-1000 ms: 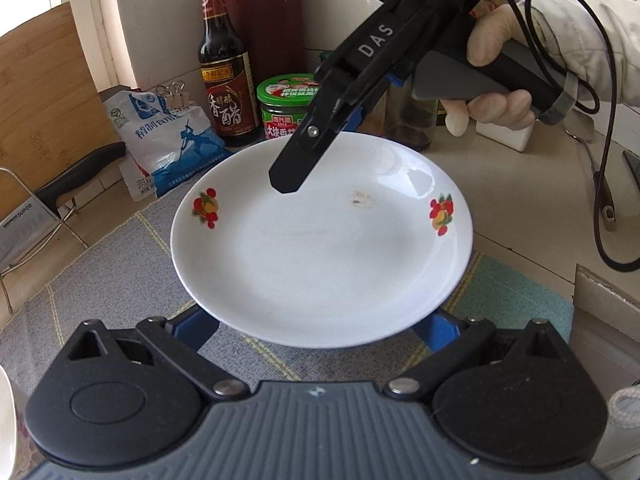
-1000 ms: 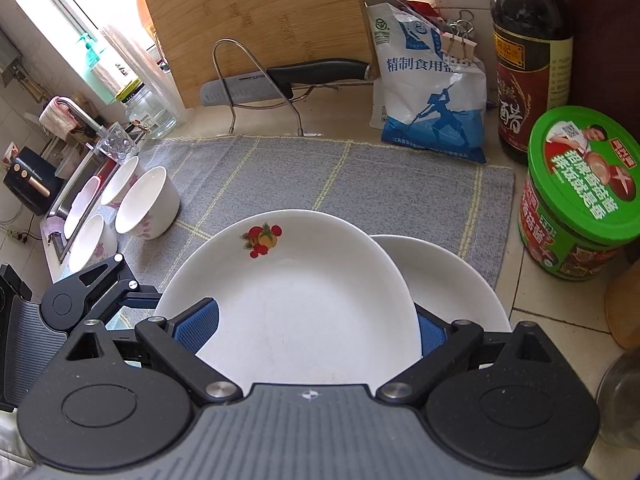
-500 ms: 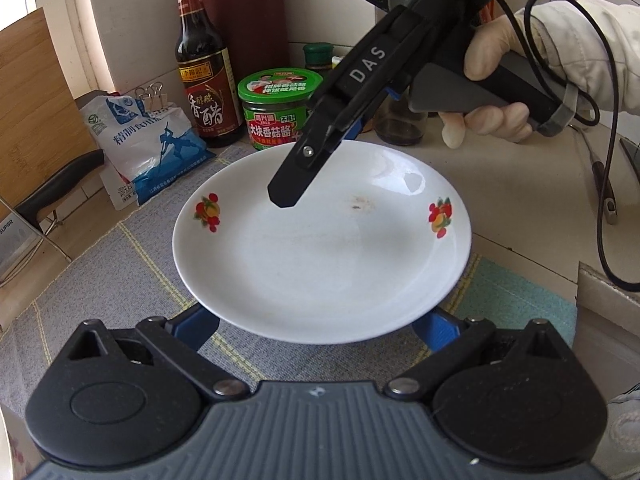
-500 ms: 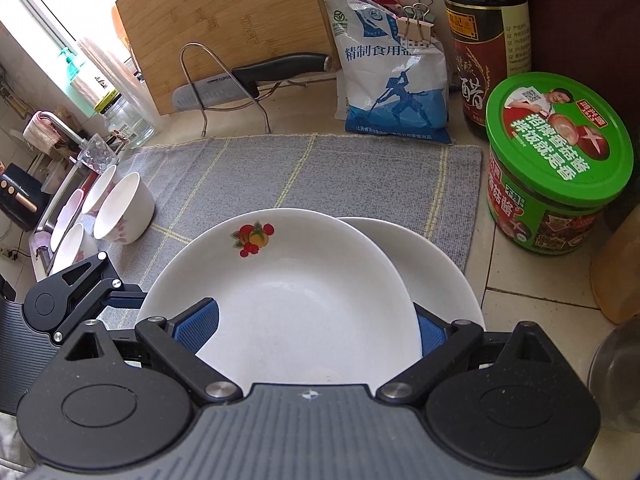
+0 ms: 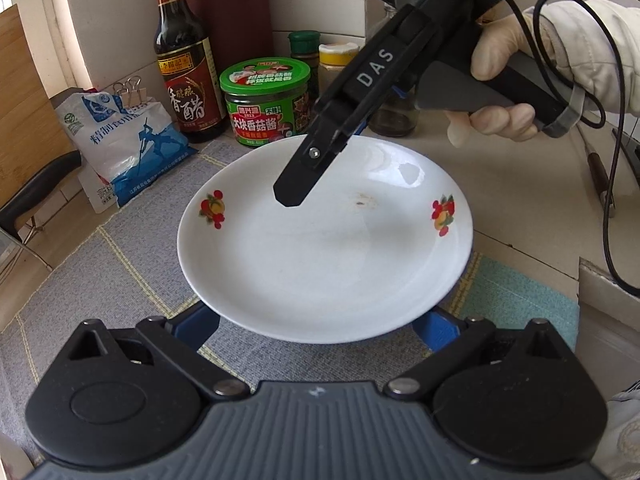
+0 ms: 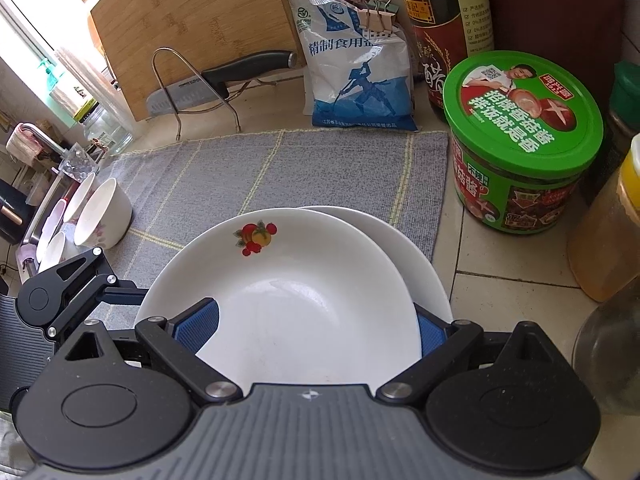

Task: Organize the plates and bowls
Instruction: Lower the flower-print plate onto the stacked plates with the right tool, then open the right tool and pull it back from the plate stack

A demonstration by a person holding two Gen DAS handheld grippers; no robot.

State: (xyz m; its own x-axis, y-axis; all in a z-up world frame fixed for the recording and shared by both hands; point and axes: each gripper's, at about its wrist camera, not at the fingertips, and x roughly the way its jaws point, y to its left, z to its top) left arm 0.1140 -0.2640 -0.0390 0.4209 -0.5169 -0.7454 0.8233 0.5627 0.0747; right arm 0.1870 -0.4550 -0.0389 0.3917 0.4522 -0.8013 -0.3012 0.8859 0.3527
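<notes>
Slippage is my main worry: I hold the white round ceramic plate with red fruit decals (image 5: 324, 248) by its edges with both grippers at once, above the grey woven mat with yellow lines (image 6: 280, 168) on the tiled surface (image 6: 500, 268). My left gripper (image 5: 320, 322) pinches the near rim between its blue pads, and my right gripper (image 6: 316, 330) grips the opposite side, one finger over the well. Glazed ceramic looks slick, so a small twist between my two hands could lever the rim out of either grip.

In the right wrist view a second plain white plate (image 6: 404, 248) lies directly beneath, offset to one side. If I lower unevenly, the top plate may land off-centre, clatter and chip. The green-lidded sauce jar (image 6: 520, 140) and dark vinegar bottle (image 6: 444, 28) stand near; a wide swing could knock them.

Hidden from me: the actual pad contact under the rim, whether the two plates touch or are apart, and how many white bowls (image 6: 102, 216) sit at the mat's far edge, since they overlap. A brownish smear on the plate is too faint to identify.
</notes>
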